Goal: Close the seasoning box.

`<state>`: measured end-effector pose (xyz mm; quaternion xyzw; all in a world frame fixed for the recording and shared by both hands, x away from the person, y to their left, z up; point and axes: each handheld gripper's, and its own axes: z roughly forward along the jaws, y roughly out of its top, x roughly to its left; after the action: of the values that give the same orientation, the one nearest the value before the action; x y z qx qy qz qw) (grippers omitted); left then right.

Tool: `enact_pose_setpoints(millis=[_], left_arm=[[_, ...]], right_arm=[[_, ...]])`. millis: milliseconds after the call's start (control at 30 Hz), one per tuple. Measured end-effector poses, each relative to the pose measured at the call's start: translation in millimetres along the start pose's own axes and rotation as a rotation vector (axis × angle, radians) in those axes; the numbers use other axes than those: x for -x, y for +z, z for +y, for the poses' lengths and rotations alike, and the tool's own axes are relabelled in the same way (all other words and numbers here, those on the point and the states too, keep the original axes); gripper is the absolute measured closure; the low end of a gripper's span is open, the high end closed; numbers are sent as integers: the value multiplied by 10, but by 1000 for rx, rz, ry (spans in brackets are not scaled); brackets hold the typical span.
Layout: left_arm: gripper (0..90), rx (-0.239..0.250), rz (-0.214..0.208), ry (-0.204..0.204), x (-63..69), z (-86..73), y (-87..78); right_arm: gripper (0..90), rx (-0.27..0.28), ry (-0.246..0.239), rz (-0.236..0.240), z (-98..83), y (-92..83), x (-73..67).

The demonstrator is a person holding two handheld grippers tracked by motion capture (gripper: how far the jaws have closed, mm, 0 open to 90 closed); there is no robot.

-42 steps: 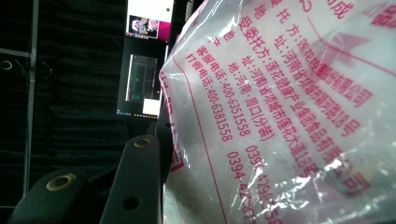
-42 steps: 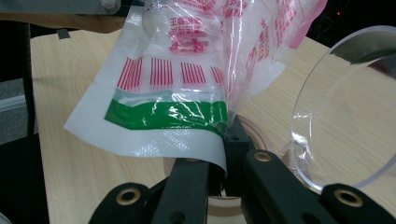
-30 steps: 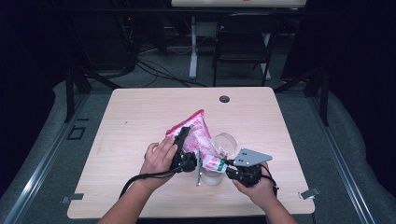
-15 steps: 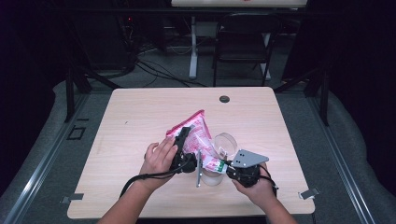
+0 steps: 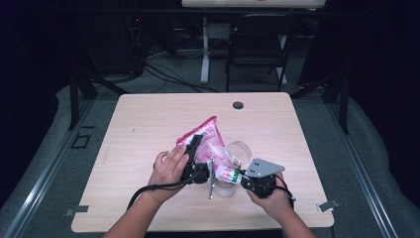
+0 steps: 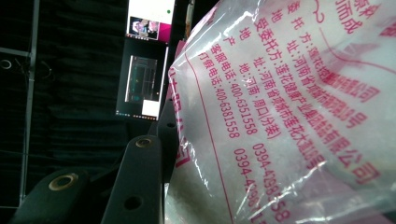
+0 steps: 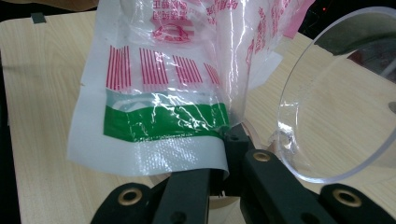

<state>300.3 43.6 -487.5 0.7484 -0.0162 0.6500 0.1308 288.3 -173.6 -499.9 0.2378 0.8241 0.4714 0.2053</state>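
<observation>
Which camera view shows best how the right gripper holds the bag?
The right gripper view: the right gripper pinches the bag at its sealed bottom edge. The high view shows it small; the left gripper view shows printed plastic.

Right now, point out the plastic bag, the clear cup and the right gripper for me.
plastic bag (image 7: 154,93): right gripper view, on its clear front panel above the green band.
clear cup (image 7: 336,112): right gripper view, on its transparent wall near the rim.
right gripper (image 7: 224,163): right gripper view, between the black jaws pinching the bag's sealed edge.
</observation>
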Motion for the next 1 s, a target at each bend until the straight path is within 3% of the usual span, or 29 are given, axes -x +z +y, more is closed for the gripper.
enact_pose_setpoints(millis=[1000], left_arm=[[642,7,13,19,-18,18,-18]], right_arm=[[900,-13,7,1,-21,19,27]])
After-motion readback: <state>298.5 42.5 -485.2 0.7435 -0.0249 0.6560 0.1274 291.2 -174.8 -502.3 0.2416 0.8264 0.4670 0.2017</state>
